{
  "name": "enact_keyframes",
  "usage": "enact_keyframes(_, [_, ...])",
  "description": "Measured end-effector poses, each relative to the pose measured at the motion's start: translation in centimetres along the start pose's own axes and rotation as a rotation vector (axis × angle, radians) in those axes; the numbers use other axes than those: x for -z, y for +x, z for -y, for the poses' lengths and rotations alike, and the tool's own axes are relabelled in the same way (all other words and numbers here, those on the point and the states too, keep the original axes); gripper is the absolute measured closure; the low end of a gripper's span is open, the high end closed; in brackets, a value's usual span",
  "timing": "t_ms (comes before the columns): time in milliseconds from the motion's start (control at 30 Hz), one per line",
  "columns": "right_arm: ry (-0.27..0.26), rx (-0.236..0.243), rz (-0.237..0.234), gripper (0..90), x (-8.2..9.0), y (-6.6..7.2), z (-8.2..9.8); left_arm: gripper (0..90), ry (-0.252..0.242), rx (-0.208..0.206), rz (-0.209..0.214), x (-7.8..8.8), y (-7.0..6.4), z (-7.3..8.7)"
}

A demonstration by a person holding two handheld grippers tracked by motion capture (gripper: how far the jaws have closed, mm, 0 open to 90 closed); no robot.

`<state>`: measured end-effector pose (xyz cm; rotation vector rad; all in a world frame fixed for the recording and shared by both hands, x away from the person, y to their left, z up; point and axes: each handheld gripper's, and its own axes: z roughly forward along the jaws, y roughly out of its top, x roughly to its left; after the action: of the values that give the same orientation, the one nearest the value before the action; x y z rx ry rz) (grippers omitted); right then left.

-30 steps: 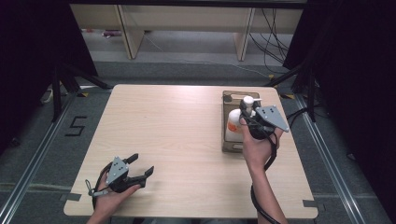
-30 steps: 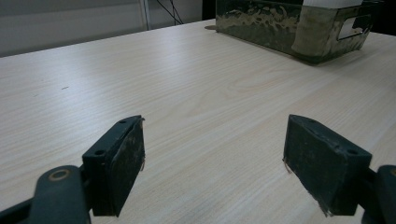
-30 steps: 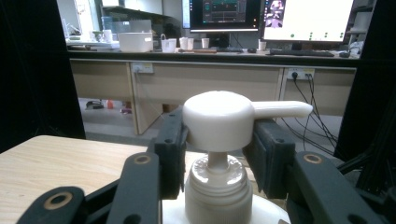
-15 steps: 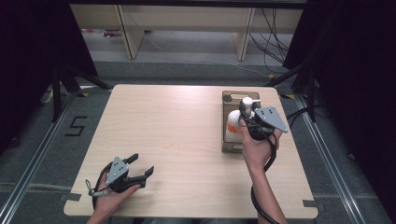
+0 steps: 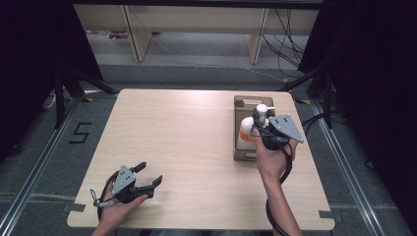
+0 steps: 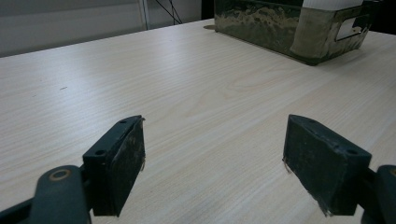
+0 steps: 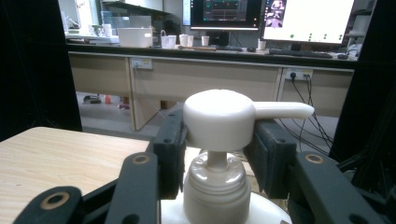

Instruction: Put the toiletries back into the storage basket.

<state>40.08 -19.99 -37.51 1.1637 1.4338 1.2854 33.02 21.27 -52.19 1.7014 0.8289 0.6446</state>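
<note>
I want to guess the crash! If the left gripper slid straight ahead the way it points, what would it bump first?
Probably nothing soon. The open left gripper faces bare table. The tray sits far ahead, off to the right, so it might pass it; depth is hard to judge.

One light wooden rectangular table carries one dark brown flat tray, and on that tray stands one white plastic pump bottle with an orange label. Two black two-jaw handheld grippers are present: one left gripper and one right gripper. Two hands hold them, one left hand and one right hand. Two lit computer monitors show in the right gripper view.
</note>
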Motion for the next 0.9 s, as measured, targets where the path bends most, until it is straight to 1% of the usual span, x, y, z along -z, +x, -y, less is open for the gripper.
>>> enact_keyframes(67, [0.0, 0.006, -0.004, 57.4, 0.0, 0.0, 0.0, 20.0, 0.002, -0.002, 0.0, 0.0, 0.0, 0.0])
enact_keyframes(100, [-0.001, 0.02, -0.005, 55.3, 0.0, 0.0, 0.0, 20.1, 0.004, -0.006, 0.001, 0.0, 0.0, 0.0])
enact_keyframes(167, [0.002, 0.017, -0.007, 54.5, 0.0, 0.0, -0.1, 20.1, 0.002, -0.004, 0.001, 0.0, 0.0, 0.0])
enact_keyframes(200, [0.015, 0.009, -0.009, 51.1, 0.1, 0.2, -0.1, 20.1, 0.0, 0.001, 0.0, 0.0, 0.0, 0.0])
enact_keyframes(300, [0.012, 0.025, -0.013, 47.5, 0.1, 0.2, -0.1, 20.1, -0.002, 0.002, 0.0, 0.0, 0.0, 0.0])
enact_keyframes(333, [0.019, 0.016, -0.016, 42.9, 0.1, 0.4, -0.1, 20.1, 0.0, -0.002, 0.001, 0.0, 0.0, 0.0])
enact_keyframes(367, [0.019, 0.016, -0.016, 42.9, 0.1, 0.4, -0.1, 20.1, 0.0, -0.002, 0.001, 0.0, 0.0, 0.0])
enact_keyframes(400, [0.036, 0.004, -0.019, 41.4, 0.2, 0.5, -0.1, 20.1, 0.0, -0.002, 0.001, 0.0, 0.0, 0.0])
enact_keyframes(433, [0.043, 0.025, -0.02, 39.4, 0.2, 0.5, -0.2, 20.1, -0.001, -0.002, 0.001, 0.0, 0.0, 0.0])
enact_keyframes(467, [0.039, 0.028, -0.024, 37.4, 0.3, 0.5, -0.2, 20.1, -0.002, -0.002, 0.001, 0.0, 0.0, 0.0])
enact_keyframes(500, [0.039, 0.028, -0.024, 37.4, 0.3, 0.5, -0.2, 20.1, -0.002, -0.002, 0.001, 0.0, 0.0, 0.0])
enact_keyframes(533, [0.04, 0.042, -0.026, 36.6, 0.3, 0.5, -0.2, 20.1, -0.002, -0.002, 0.001, 0.0, 0.0, 0.0])
enact_keyframes(567, [0.053, 0.033, -0.037, 35.3, 0.5, 0.5, -0.2, 20.1, -0.002, -0.001, 0.0, 0.0, 0.0, 0.0])
enact_keyframes(633, [0.055, 0.033, -0.041, 34.4, 0.7, 0.6, -0.2, 20.1, 0.002, -0.003, 0.0, 0.0, 0.0, 0.0])
enact_keyframes(667, [0.054, 0.045, -0.039, 34.1, 0.8, 0.5, -0.3, 20.1, 0.003, -0.005, 0.0, 0.0, 0.0, 0.0])
enact_keyframes(733, [0.047, 0.051, -0.045, 33.8, 0.8, 0.5, -0.2, 20.1, 0.002, -0.004, 0.0, 0.0, 0.0, 0.0])
enact_keyframes(767, [0.058, 0.048, -0.054, 33.5, 1.1, 0.4, -0.2, 20.1, 0.001, -0.001, -0.001, 0.0, 0.0, 0.0])
enact_keyframes(800, [0.058, 0.048, -0.054, 33.5, 1.1, 0.4, -0.2, 20.1, 0.001, -0.001, -0.001, 0.0, 0.0, 0.0])
enact_keyframes(833, [0.071, 0.024, -0.063, 33.3, 1.3, 0.4, 0.0, 20.2, 0.002, -0.001, -0.002, 0.0, 0.0, 0.0])
enact_keyframes(900, [0.071, 0.035, -0.069, 33.3, 1.6, 0.2, 0.0, 20.1, 0.003, -0.004, -0.002, 0.0, 0.0, 0.0])
